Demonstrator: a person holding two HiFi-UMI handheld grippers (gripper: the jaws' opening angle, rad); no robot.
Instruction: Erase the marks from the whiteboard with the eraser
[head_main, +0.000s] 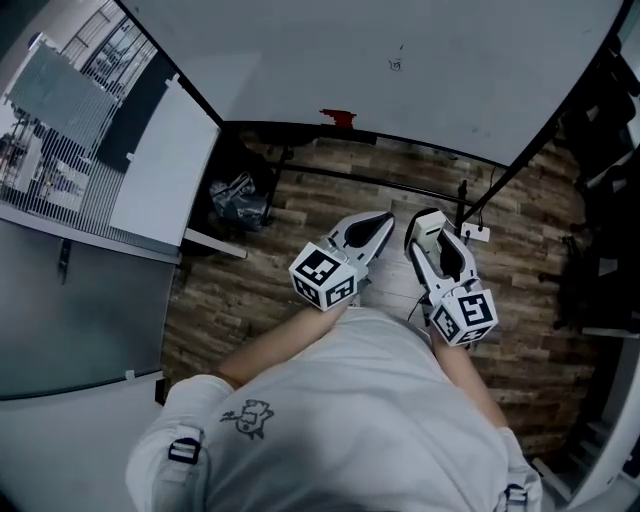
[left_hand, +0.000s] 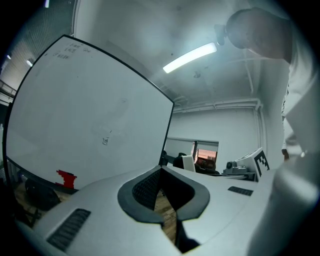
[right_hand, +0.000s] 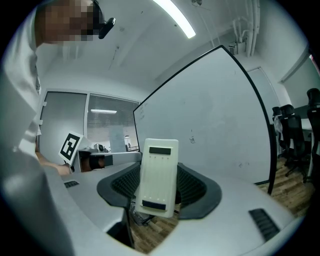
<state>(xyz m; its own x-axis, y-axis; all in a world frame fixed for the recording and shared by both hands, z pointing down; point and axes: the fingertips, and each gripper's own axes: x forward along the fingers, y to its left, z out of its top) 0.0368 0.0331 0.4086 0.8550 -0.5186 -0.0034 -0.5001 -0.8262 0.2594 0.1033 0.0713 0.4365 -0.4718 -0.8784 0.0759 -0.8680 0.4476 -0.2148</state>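
A: Eraser (right_hand: 159, 172)?
B: Your right gripper view shows it plainly: cream, flat, rectangular, clamped in your right gripper (right_hand: 159, 187).
A: Left?
B: Your left gripper (left_hand: 161, 175) is closed, empty. Far off, smooth whiteboard (head_main: 300, 60) carries one small mark (head_main: 396, 65).

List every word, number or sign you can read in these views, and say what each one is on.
Nothing reads clearly.
Top corner of the whiteboard: faint handwriting, too small to read.
Middle of the whiteboard: small drawn mark, no legible word.
The marker cubes: square patterns, no letters.
The shirt: small drawing, no words.
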